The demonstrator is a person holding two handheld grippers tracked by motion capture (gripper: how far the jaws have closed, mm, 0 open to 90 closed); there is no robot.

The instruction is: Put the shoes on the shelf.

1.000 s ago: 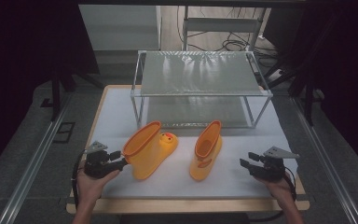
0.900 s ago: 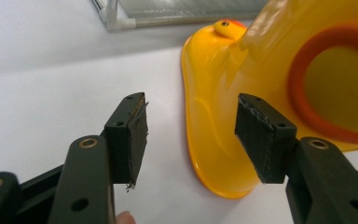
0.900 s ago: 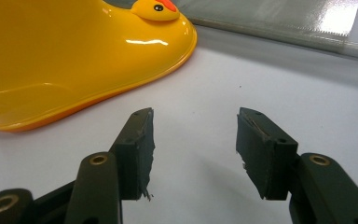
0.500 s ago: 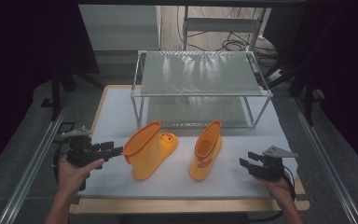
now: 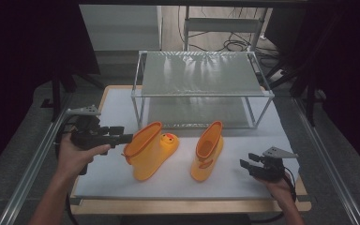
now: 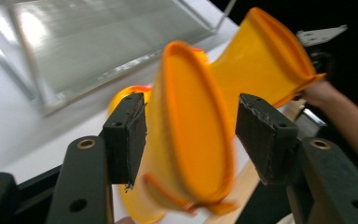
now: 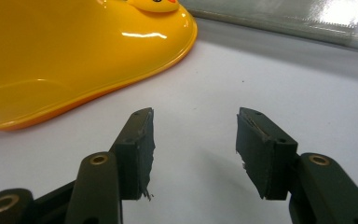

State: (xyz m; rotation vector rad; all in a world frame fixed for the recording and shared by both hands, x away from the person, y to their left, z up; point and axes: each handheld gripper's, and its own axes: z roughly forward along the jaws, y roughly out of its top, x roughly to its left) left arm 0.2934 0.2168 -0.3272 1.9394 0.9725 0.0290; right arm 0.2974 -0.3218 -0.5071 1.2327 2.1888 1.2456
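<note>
White matting covers the table [image 5: 122, 108]. Left hand-held gripper [image 6: 189, 135] is spread wide, straddling the left boot's [image 5: 151, 149] cuff rim; close squarely on the rim wall. Right hand-held gripper [image 5: 247, 165] waits released near the right boot [image 5: 208, 151].

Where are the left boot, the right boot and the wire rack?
left boot [image 5: 146, 154], high view, on its shaft.
right boot [image 5: 207, 153], high view, on its shaft.
wire rack [image 5: 201, 72], high view, on its top shelf.

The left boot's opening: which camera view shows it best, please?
The left gripper view: the left boot has its rim between the open left hand-held gripper. The high view shows the whole boot small, rim sideways. The right gripper view shows a glossy boot side, which boot unclear.
</note>
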